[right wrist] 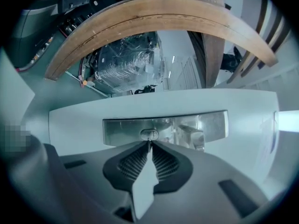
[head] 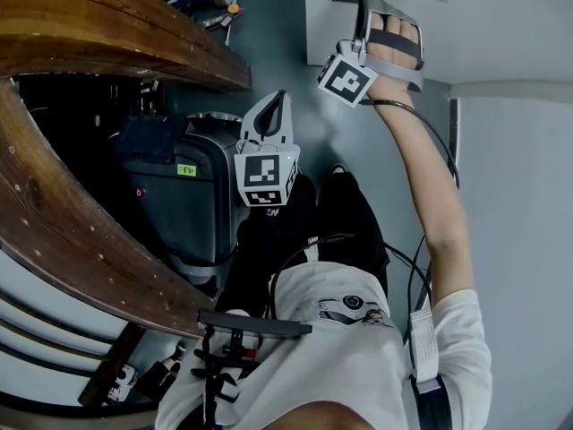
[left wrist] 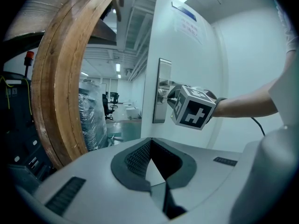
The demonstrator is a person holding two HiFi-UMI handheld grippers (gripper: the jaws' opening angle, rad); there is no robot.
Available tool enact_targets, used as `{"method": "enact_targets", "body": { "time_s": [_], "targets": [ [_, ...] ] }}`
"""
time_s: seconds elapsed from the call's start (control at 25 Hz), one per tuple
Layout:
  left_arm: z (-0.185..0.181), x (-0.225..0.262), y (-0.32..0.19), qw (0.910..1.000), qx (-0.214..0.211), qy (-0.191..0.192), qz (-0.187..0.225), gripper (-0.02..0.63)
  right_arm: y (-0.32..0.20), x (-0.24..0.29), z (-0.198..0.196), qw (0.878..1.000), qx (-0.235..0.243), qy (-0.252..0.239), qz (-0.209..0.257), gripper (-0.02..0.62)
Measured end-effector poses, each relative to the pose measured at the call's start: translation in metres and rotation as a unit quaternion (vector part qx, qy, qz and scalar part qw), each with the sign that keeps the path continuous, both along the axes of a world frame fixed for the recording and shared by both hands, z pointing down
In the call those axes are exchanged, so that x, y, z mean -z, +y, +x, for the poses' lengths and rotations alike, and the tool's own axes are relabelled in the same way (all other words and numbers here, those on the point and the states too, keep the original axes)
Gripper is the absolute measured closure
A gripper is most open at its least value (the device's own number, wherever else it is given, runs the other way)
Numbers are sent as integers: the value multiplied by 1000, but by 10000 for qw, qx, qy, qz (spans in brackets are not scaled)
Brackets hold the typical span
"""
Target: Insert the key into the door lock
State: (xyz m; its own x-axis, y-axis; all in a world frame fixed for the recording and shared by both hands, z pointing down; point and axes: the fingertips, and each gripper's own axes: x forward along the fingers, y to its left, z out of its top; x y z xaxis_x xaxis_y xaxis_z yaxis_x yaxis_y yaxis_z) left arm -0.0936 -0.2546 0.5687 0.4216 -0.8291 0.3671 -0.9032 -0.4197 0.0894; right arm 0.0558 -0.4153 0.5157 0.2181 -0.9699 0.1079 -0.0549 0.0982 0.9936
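1. Your right gripper (right wrist: 149, 146) is raised to the white door (right wrist: 79, 122). Its jaws are pressed together on the thin metal key (right wrist: 149, 145), which shows edge-on between the ribbed black pads.
2. The key's tip sits at the oval lock cylinder (right wrist: 149, 134), in the middle of the long brushed-steel lock plate (right wrist: 122, 130). The tip meets the cylinder face, but how far it has gone in cannot be made out.
3. On the same plate, just beside the cylinder, is the silver lever handle (right wrist: 192, 132).
4. In the head view, your right hand (head: 395, 47) is strapped into the gripper with the arm stretched out to the door. The marker cube lies on the near side of your wrist.
5. Your left gripper (left wrist: 150, 142) is held back near your body, well apart from the lock, and points toward the door. Its pads meet at the tips with nothing between them.
6. A broad curved brown wooden arch (head: 85, 236) runs along your left side. Beyond it on the floor stands a dark grey case (head: 175, 200) with a small green label.
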Motion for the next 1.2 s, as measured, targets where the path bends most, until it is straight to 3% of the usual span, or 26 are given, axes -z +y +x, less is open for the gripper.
{"method": "enact_targets", "body": {
  "time_s": [0.44,0.52,0.6,0.72,0.92,1.04,1.2],
  "targets": [
    [-3,-2,7,10000,27,-36,35,604,-7,-5,4,9990,11,-444,-102,566],
    [-4,2,8,10000,39,-31,41,604,3,-5,4,9963,48,-842,-177,566],
    [-5,10,8,10000,63,-22,37,604,19,-4,3,9869,107,-1573,-350,566],
    [-1,33,8,10000,70,8,54,604,54,12,3,9517,193,-2992,-657,566],
    [16,91,13,9997,11,134,187,604,115,60,7,8538,112,-5086,-1103,566],
    [27,126,19,9991,-29,256,338,604,146,93,10,7979,135,-5913,-1159,568],
    [44,175,30,9978,-49,365,554,604,179,150,29,7517,247,-6526,-920,568]
  ]
}}
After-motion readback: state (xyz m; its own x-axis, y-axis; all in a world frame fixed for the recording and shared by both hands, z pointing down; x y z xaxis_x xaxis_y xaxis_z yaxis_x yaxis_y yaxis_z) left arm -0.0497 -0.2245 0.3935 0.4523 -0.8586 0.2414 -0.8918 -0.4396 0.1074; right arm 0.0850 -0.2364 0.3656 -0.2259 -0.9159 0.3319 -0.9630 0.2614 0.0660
